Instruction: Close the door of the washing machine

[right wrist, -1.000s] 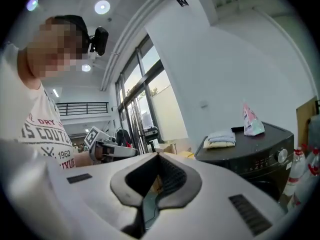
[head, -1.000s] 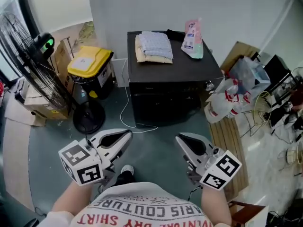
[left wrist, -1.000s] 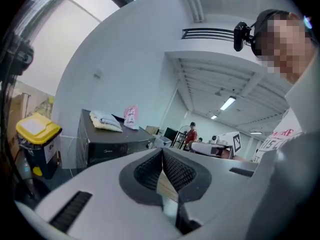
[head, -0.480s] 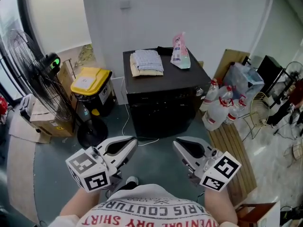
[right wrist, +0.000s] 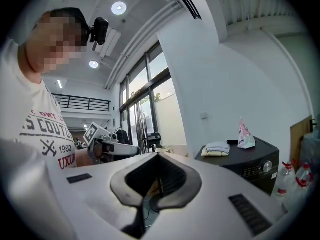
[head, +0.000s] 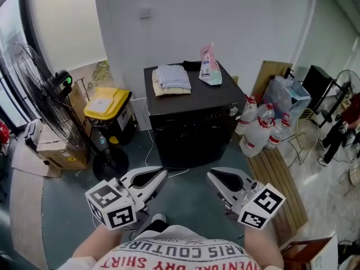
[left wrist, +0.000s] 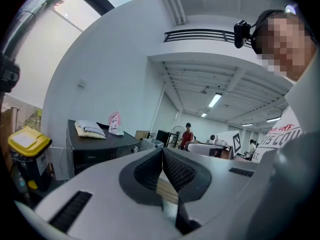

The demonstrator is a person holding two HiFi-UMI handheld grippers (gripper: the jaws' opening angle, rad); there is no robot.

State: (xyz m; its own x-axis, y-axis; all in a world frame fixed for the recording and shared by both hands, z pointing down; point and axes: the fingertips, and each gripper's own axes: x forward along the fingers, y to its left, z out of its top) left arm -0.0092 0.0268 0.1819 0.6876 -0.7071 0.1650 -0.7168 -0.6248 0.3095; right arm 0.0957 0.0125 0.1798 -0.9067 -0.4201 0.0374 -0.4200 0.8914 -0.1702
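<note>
Head view: left gripper and right gripper clenched empty; yellow-lidded bin closed.

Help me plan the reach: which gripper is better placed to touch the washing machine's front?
Right, marginally: the right gripper lines up nearer mid-front of the washing machine; the left gripper is equally far back.

The grey floor holds a black washing machine, a fan, a yellow-lidded bin and bottles.
</note>
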